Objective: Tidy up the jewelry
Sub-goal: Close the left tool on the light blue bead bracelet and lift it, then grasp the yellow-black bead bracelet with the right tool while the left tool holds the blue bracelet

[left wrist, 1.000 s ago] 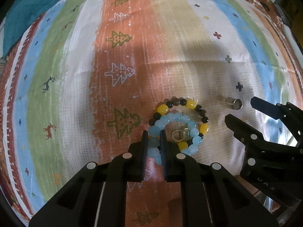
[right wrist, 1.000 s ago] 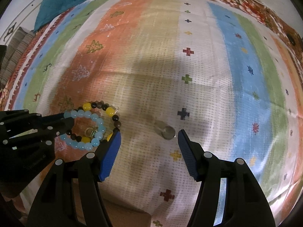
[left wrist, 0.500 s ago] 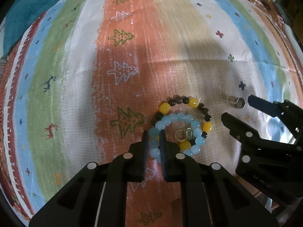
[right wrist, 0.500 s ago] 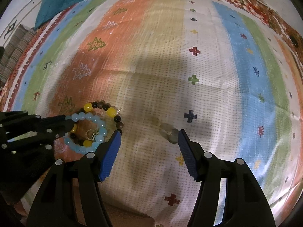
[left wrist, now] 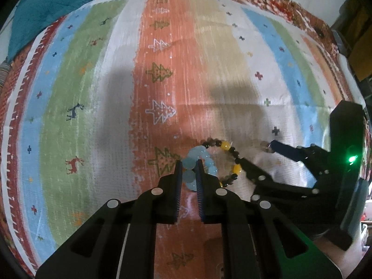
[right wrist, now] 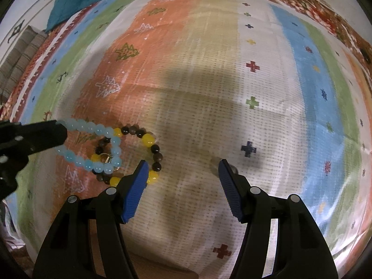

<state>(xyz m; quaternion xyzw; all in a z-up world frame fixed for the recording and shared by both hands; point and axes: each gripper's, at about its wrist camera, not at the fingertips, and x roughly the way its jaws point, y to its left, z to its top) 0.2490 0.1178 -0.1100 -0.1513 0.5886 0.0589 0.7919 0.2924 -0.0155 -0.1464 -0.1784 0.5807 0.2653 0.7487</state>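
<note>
My left gripper (left wrist: 188, 174) is shut on a light blue bead bracelet (left wrist: 197, 157) and holds one side of it lifted off the striped cloth; the bracelet also shows in the right wrist view (right wrist: 93, 130). A bracelet of yellow and dark beads (right wrist: 148, 153) lies under and beside it, with a small gold ring (right wrist: 105, 157) inside the loops. My right gripper (right wrist: 181, 174) is open and empty, low over the cloth just right of the bracelets. A small silver ring (left wrist: 265, 144) lies at the tip of its right finger (right wrist: 229, 181), mostly hidden there.
A striped cloth with tree and cross motifs (left wrist: 162, 74) covers the surface. A teal fabric (left wrist: 41, 7) lies at the far left corner. The right gripper's body (left wrist: 302, 181) sits close to the right of the left gripper.
The left gripper has lifted and pulled the blue bracelet left, away from the yellow and dark bracelet. The right gripper has moved closer, its right finger now against the silver ring.
</note>
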